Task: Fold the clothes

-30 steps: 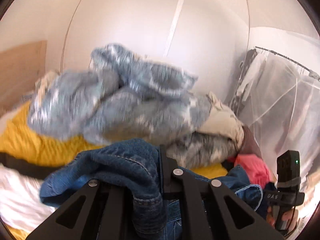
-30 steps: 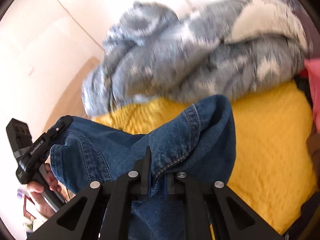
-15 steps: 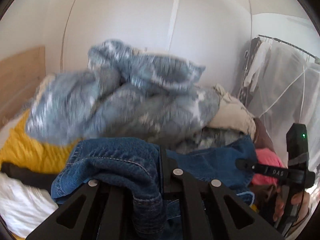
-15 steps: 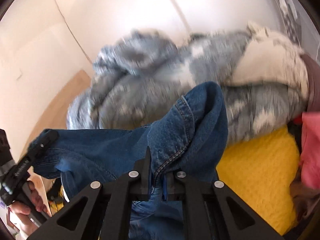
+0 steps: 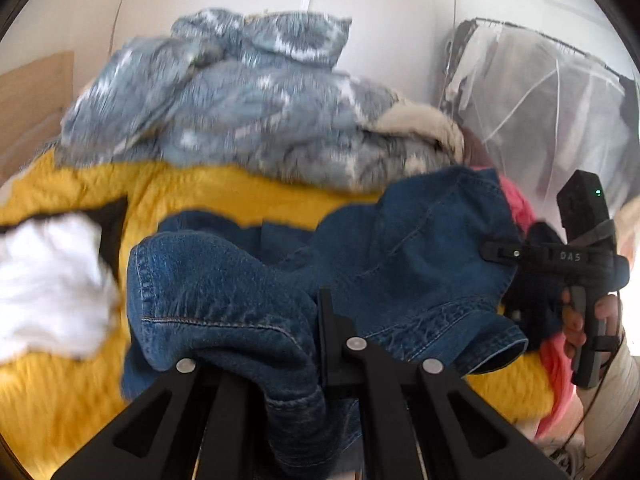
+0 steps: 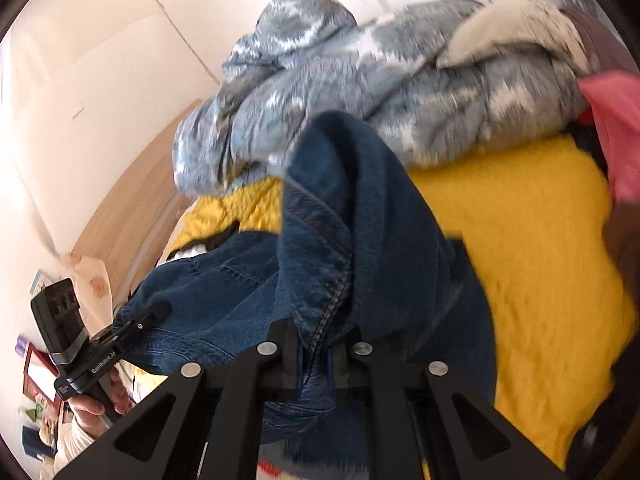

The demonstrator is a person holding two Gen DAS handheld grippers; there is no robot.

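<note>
In the left wrist view, the left gripper (image 5: 316, 344) has its jaws pressed together on a thick fold of the denim garment (image 5: 400, 256), pinching a stitched edge that bunches over the near finger. The rest of the denim spreads away toward the right gripper (image 5: 500, 252), seen at the right edge of this view in the person's hand (image 5: 588, 320); its jaws also clamp the cloth, so the garment hangs slung between two grips, probably to spread it flat before a fold. Below it lies the yellow blanket (image 5: 80, 200) that covers the bed, with a white cloth (image 5: 48, 280) at the left edge and a grey patterned blanket (image 5: 240, 112) heaped along the far edge by the wall. A pink garment (image 5: 520, 204) peeks out behind the denim, and a covered clothes rack (image 5: 560, 92) stands at the far right. In the right wrist view, the right gripper (image 6: 316, 344) nips a seamed edge of the denim (image 6: 360, 208) between closed jaws, and the cloth rises in a peak above them, which suggests the grip is near a hem or waistband. The left gripper (image 6: 148, 316) holds the other end at the lower left. The denim sits over the middle of the bed, low over the yellow blanket (image 6: 540, 260), with the grey heap (image 6: 400, 88) beyond; whether it already touches the bed I cannot tell.
</note>
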